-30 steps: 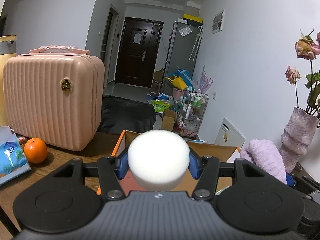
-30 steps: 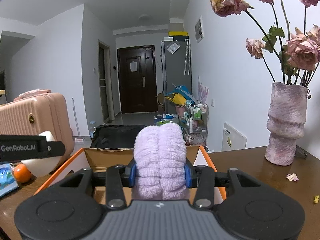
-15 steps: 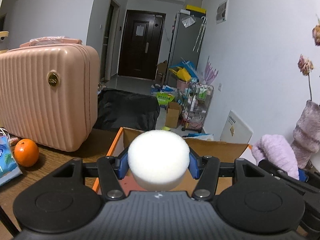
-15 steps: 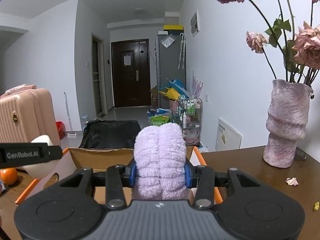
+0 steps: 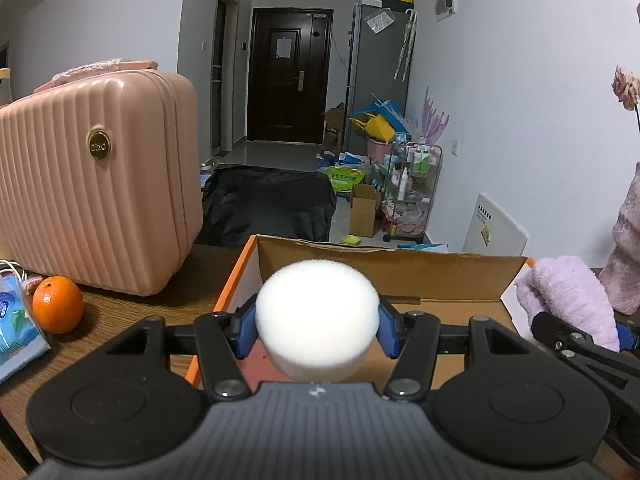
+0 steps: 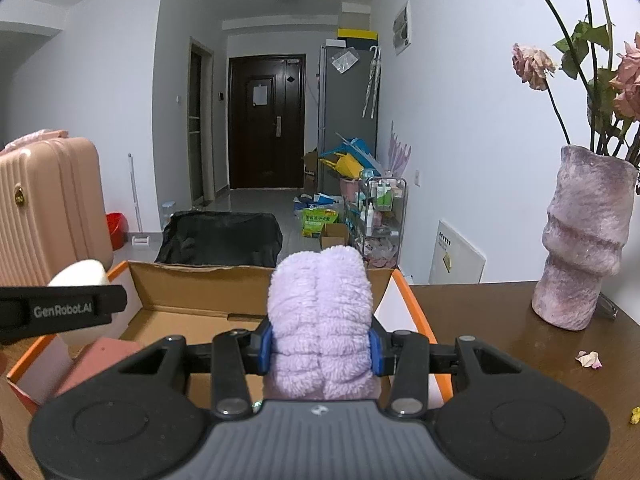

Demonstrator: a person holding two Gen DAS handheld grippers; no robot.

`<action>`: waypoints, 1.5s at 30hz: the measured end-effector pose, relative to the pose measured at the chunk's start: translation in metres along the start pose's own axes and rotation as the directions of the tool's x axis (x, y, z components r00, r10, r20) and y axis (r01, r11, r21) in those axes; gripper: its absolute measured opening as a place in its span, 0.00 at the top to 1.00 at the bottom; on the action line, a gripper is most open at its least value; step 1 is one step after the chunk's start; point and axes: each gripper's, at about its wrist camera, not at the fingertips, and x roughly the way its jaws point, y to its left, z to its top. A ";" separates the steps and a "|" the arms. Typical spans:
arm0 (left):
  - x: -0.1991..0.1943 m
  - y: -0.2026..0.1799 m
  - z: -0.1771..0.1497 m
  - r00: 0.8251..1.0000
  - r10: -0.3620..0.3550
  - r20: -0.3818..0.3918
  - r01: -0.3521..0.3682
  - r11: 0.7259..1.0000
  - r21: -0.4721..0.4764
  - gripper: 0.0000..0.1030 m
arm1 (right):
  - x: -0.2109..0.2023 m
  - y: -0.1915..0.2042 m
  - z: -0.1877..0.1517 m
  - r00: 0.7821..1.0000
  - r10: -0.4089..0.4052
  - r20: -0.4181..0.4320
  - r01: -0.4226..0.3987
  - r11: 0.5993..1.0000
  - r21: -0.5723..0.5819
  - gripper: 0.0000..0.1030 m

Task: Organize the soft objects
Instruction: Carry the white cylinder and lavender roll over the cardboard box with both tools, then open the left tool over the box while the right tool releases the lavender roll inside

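My left gripper is shut on a round white sponge, held over the near left part of an open cardboard box with orange sides. My right gripper is shut on a folded fluffy lilac cloth above the same box. In the left wrist view the lilac cloth shows at the right edge. In the right wrist view the white sponge peeks from behind the left gripper's black finger at the left. A reddish flat item lies inside the box.
A pink ribbed suitcase stands on the brown table left of the box, with an orange and a blue packet before it. A mauve vase of dried roses stands to the right, petals scattered nearby.
Both grippers have moved forward and down over the box, each keeping its hold. The suitcase and vase have slid outward in the views.
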 end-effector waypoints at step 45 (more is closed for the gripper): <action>-0.013 0.014 0.000 0.997 0.046 0.054 -0.042 0.996 -0.073 0.00 | 0.002 -0.011 -0.004 0.999 -0.041 -0.016 0.042 0.998 0.048 0.00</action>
